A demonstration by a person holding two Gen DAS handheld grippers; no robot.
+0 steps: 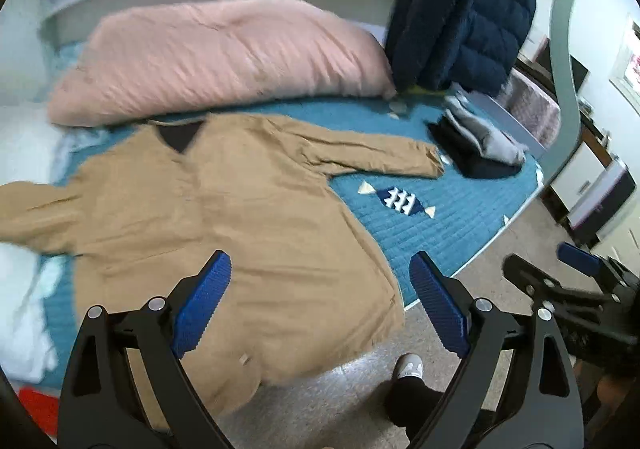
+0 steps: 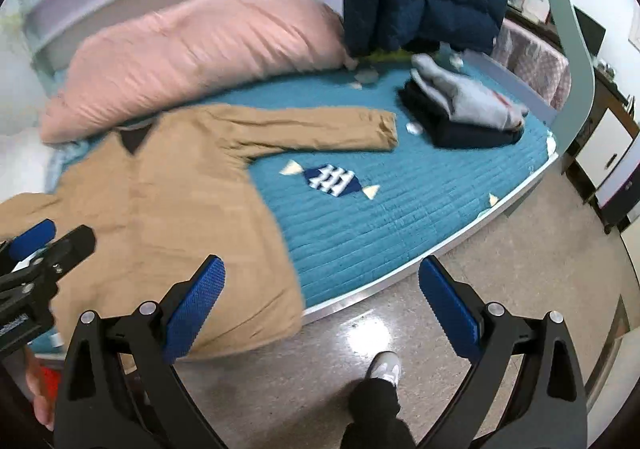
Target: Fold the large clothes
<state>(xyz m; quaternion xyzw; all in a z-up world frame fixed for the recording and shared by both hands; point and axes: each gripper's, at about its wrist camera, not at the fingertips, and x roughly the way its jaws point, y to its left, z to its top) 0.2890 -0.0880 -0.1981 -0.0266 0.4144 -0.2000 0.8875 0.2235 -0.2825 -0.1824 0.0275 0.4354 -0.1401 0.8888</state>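
A large tan coat (image 1: 224, 217) lies spread flat on the teal bed cover (image 1: 448, 209), sleeves out to both sides, hem hanging over the near edge. It also shows in the right wrist view (image 2: 160, 209). My left gripper (image 1: 320, 273) is open and empty above the coat's lower hem. My right gripper (image 2: 322, 281) is open and empty over the bed's near edge, right of the coat. The right gripper shows in the left wrist view (image 1: 576, 269), and the left gripper in the right wrist view (image 2: 40, 245).
A pink duvet (image 1: 216, 57) lies along the back of the bed. A navy and yellow puffer jacket (image 1: 464, 17) hangs at the back right. A stack of folded grey and black clothes (image 2: 464, 109) sits at the bed's right. The person's shoe (image 2: 384, 367) is on the floor below.
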